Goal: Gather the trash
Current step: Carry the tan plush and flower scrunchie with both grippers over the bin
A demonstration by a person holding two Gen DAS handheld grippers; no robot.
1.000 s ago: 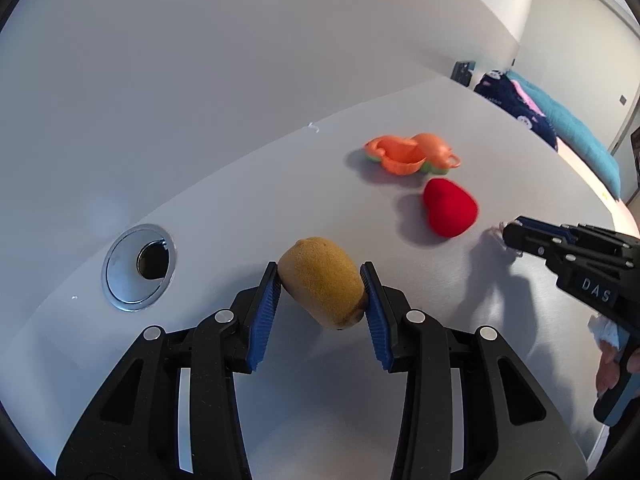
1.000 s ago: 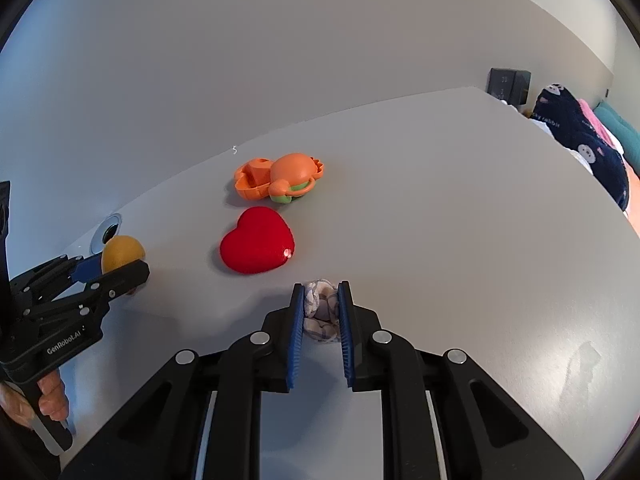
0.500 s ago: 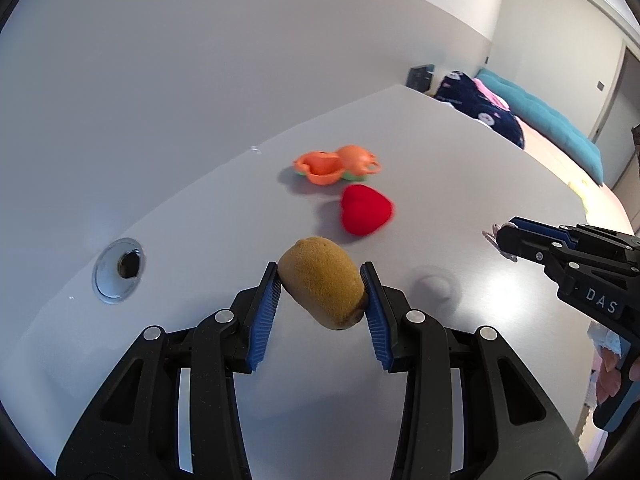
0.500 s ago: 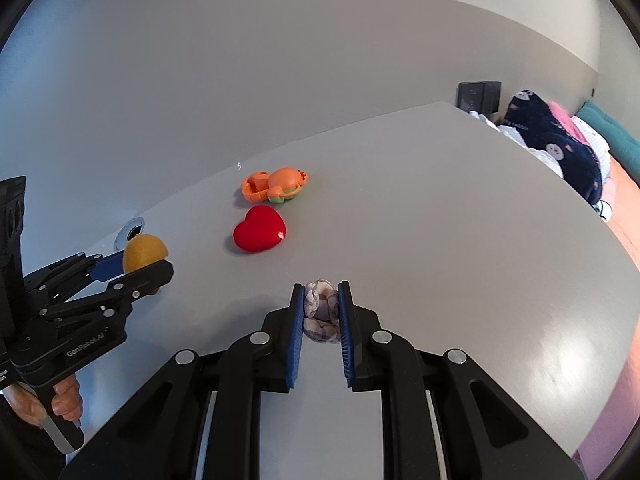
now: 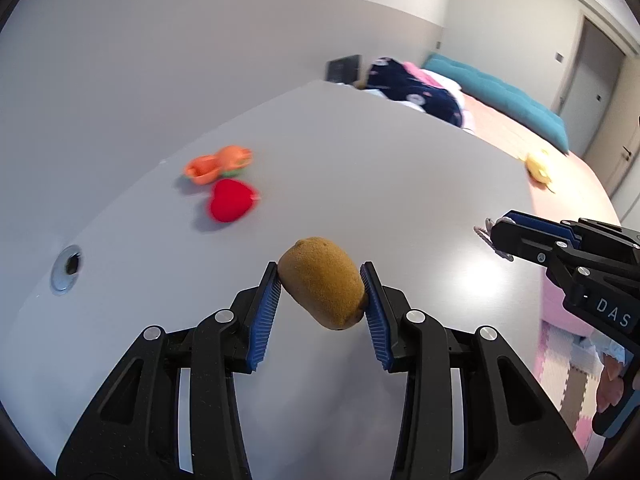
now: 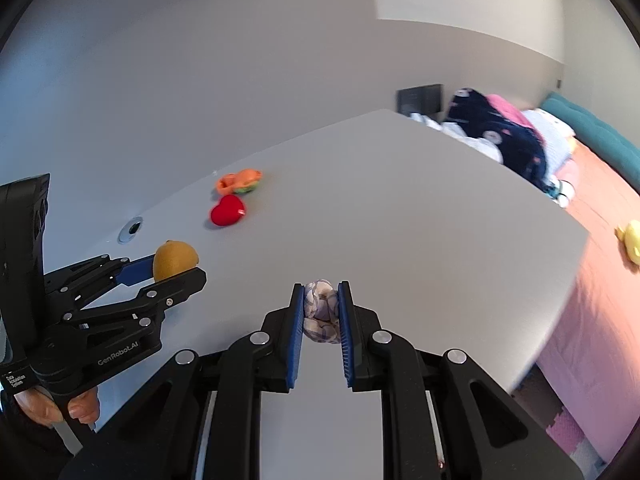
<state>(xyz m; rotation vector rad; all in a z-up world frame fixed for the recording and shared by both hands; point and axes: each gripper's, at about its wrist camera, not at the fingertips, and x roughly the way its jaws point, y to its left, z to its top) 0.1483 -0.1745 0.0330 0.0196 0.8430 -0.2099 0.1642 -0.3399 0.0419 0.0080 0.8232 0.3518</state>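
Both pickups look done: left gripper (image 5: 322,294) jaws clamp the brown kiwi-like fruit (image 5: 323,282) at centre frame; right gripper (image 6: 321,312) jaws pinch a crumpled wad (image 6: 320,310) above the tabletop (image 6: 400,220); binning remains.

A fuzzy, matt brown skin was seen on the kiwi (image 5: 323,282), and crumpled paper in the wad (image 6: 321,311). Ribbed blue pads (image 5: 263,322) were borne on matt black plastic. The table (image 5: 400,184) was smooth, faintly glossy (its grommet (image 5: 66,273) shiny metal).
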